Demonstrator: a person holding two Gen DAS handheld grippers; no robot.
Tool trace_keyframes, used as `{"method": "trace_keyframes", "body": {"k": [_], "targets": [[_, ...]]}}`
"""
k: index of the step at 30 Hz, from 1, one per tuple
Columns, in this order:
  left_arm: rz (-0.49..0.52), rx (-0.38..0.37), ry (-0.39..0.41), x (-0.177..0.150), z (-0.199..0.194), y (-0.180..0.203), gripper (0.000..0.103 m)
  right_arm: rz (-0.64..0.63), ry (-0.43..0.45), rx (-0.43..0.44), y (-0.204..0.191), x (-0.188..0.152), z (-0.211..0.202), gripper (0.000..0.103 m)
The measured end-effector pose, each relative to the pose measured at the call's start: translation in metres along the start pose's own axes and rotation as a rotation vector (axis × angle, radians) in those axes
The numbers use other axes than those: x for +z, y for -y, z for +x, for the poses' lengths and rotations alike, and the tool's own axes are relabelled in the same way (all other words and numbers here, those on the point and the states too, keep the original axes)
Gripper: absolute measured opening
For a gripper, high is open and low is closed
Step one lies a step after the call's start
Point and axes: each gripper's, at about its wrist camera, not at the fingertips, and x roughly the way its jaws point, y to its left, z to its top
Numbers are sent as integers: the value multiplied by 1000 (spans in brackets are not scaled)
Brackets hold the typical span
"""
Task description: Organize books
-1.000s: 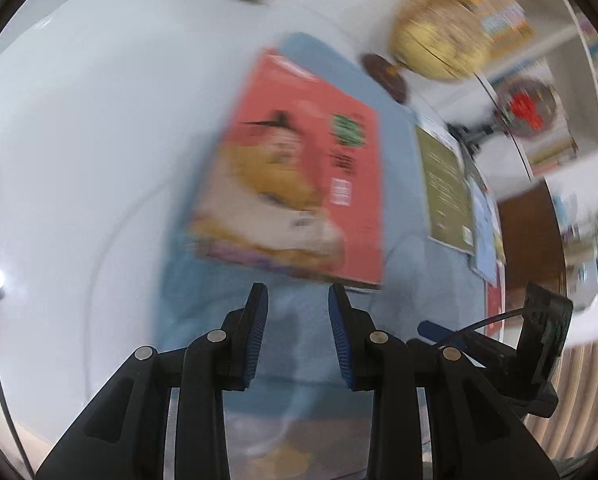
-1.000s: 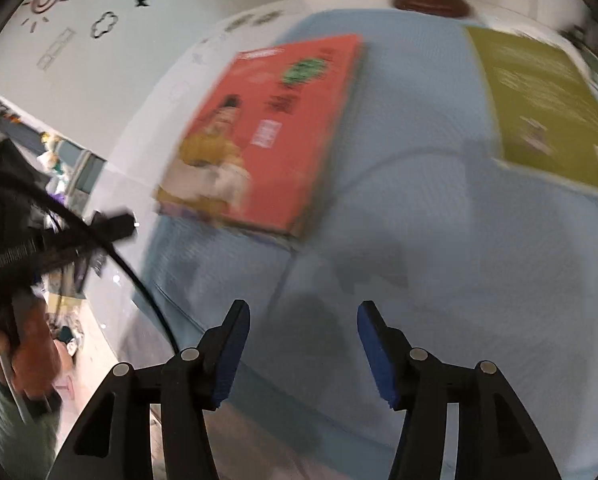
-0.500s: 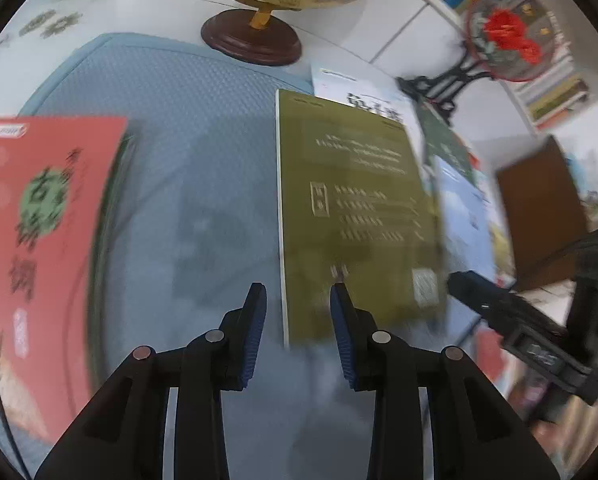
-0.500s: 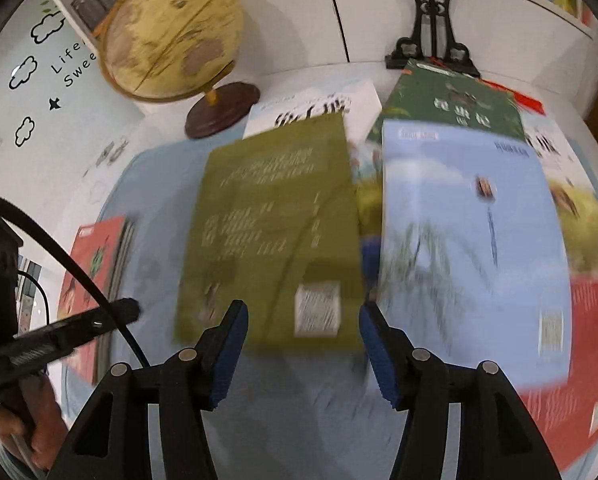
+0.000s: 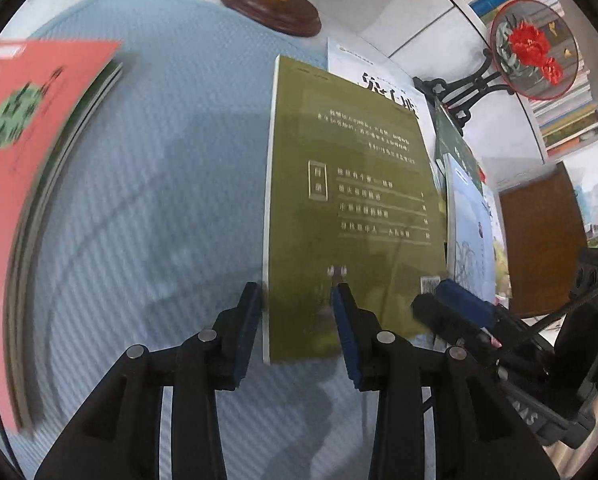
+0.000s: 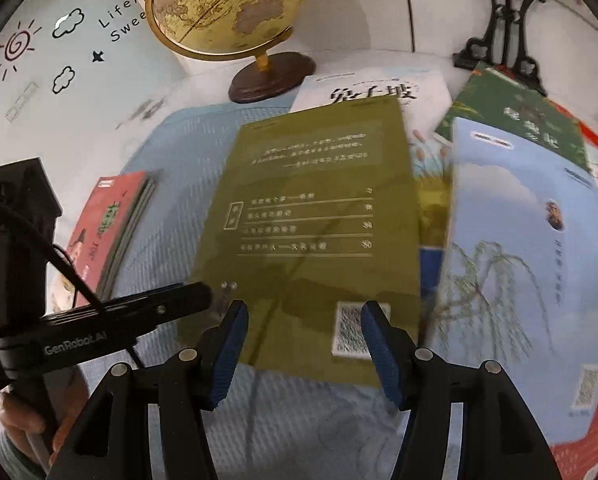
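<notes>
Lying flat on the blue mat point(image 5: 147, 168), the olive-green book point(image 5: 351, 200) shows pale lettering; my left tool point(image 5: 297, 320) and right tool point(image 6: 303, 340) have just been opening, gripping nothing.

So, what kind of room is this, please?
Probably a study or reading room: a globe stands on the table, books fill the shelves, and the olive-green book lies among others.
</notes>
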Motion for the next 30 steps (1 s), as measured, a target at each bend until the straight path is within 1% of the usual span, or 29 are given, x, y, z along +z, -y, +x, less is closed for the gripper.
{"method": "trace_keyframes", "body": {"k": [2,4,7,9,10,11,12,13,15,19,21,23,27,28,30], "targets": [[-23,-10,8,-4,-2,-2,34,19,34,-37,8,3,-5,58],[-33,-16,6,-3,-1,-3,34,48,46,-83,18,13,-3,58],[-14,-23,5,0,1,-2,34,69,49,-130,29,25,6,58],[-3,-27,4,0,2,-1,34,50,52,-157,25,28,11,59],[-17,-18,3,0,2,-1,34,36,34,-145,19,27,14,63],[-17,-28,1,-1,2,-2,37,43,-1,-90,16,24,17,65],[-20,-36,3,-2,1,-3,37,59,-37,-71,15,20,22,71],[-25,-49,1,-3,0,-5,37,41,-12,-99,10,14,18,72],[-34,-67,-15,-8,-3,-9,37,31,-24,-110,6,2,14,73],[24,-56,-66,-30,-15,-7,37,122,-63,-6,15,-33,-7,70],[61,-52,-102,-51,-20,-4,37,135,-90,12,15,-53,-16,70],[96,-49,-136,-75,-25,-1,37,129,-117,8,12,-80,-25,69],[161,-41,-181,-116,-34,7,37,136,-157,14,11,-122,-39,69],[164,-42,-186,-125,-36,8,37,138,-150,7,12,-131,-43,69],[159,-30,-175,-135,-39,8,37,129,-130,-15,12,-139,-47,68]]}}
